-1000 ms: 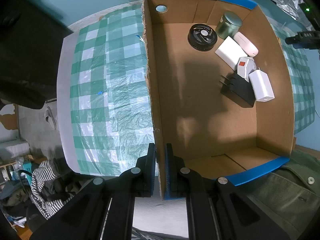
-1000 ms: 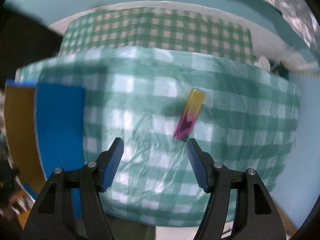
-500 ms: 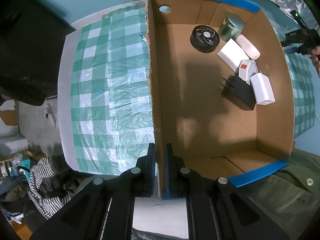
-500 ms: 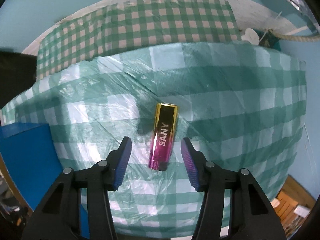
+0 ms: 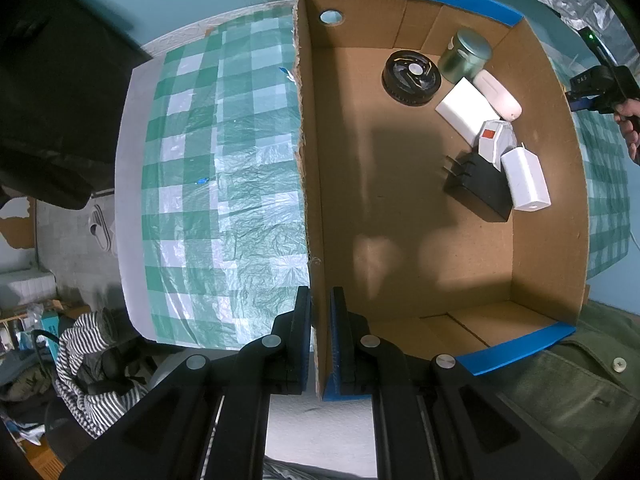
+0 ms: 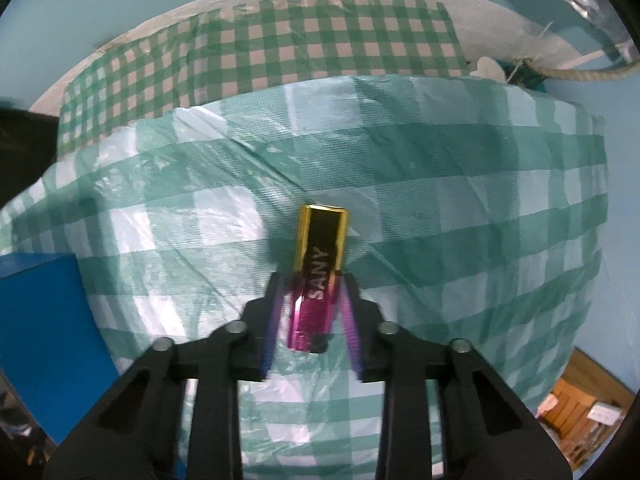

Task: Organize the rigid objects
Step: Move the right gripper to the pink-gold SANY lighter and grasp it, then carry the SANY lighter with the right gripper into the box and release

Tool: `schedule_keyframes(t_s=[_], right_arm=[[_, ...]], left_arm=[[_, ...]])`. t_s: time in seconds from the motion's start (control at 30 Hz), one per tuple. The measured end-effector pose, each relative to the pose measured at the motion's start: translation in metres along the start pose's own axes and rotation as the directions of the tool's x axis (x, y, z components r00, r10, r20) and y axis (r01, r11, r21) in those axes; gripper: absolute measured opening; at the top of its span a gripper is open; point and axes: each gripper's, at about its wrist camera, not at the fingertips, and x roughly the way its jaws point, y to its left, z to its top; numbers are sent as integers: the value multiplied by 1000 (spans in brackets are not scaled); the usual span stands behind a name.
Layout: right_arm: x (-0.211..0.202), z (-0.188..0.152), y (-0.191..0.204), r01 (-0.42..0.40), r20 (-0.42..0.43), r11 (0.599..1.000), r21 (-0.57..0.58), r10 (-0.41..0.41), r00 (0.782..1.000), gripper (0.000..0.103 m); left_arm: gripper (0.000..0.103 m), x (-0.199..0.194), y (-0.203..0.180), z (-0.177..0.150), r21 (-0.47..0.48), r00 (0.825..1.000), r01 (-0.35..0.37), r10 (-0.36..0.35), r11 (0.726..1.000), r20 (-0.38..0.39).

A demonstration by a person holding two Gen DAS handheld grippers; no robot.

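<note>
While lighter (image 6: 318,280) lies gripped | blue-edged box (image 6: 44,336) sits left

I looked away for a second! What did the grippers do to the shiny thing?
The right gripper came down over the gold-and-pink SANY lighter and its jaws have just closed on it. The left gripper stays clamped on the cardboard box wall; the items inside haven't moved.

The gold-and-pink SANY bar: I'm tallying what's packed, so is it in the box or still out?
Out. The SANY bar lies on the checked tablecloth, with the right gripper shut on its pink end.
</note>
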Motion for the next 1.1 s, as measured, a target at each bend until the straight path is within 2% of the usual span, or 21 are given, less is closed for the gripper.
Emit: schedule_keyframes(t_s=[0.43, 0.73, 1.1], right_arm=[[-8, -14, 3, -29, -23, 997, -77, 27, 999, 22], [-38, -34, 23, -58, -4, 982, -180, 58, 998, 22], [-92, -55, 65, -98, 44, 941, -324, 119, 992, 22]], left_arm=[[8, 1, 1, 0, 13, 1000, 2, -2, 1000, 2], [8, 1, 1, -1, 25, 1000, 4, -4, 1000, 6], [8, 0, 1, 0, 37, 1000, 7, -8, 999, 12]])
